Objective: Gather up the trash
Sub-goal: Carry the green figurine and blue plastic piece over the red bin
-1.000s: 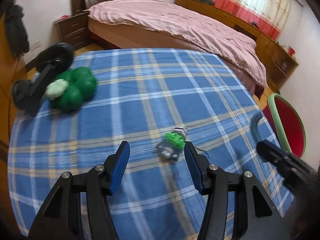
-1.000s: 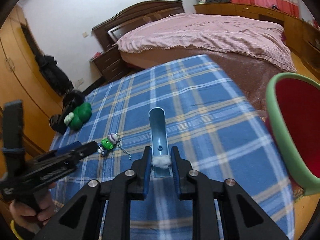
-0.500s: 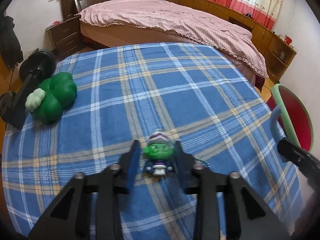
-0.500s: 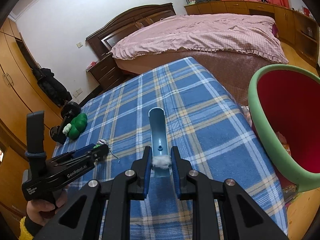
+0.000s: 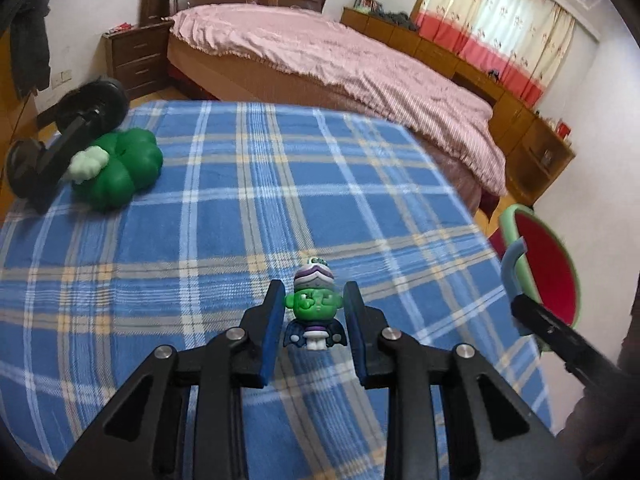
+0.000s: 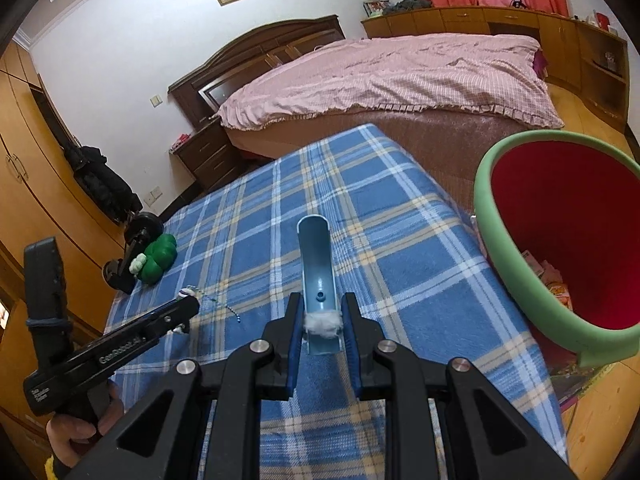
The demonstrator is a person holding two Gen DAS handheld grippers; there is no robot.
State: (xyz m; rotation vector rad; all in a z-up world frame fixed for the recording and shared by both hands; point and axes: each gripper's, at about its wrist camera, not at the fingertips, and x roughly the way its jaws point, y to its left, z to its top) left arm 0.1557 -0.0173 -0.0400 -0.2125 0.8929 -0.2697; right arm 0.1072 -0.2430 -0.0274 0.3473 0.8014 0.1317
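Observation:
My left gripper [image 5: 314, 302] is shut on a small green-faced toy figure [image 5: 314, 306] with a purple-and-white cap, held just above the blue plaid tablecloth [image 5: 224, 216]. My right gripper [image 6: 320, 320] is shut on a curved light-blue plastic piece [image 6: 316, 264] with a white cotton tuft [image 6: 322, 323] between the pads, over the cloth's right part. The red bin with a green rim [image 6: 560, 240] stands right of the table and holds some wrappers; it also shows in the left wrist view [image 5: 548, 268]. The left gripper shows in the right wrist view [image 6: 188, 306], with a bead chain [image 6: 224, 308] hanging from the toy.
A green plush clover [image 5: 120, 172] and a black dumbbell [image 5: 68, 136] lie at the table's far left corner. A bed with a pink cover [image 5: 340, 60] stands behind the table. Wooden wardrobes [image 6: 36, 184] line the left wall. The table edge drops off on the right beside the bin.
The left gripper moved onto the toy figure, shut on it and lifted it a little. The right gripper, holding the blue piece, moved nearer the bin.

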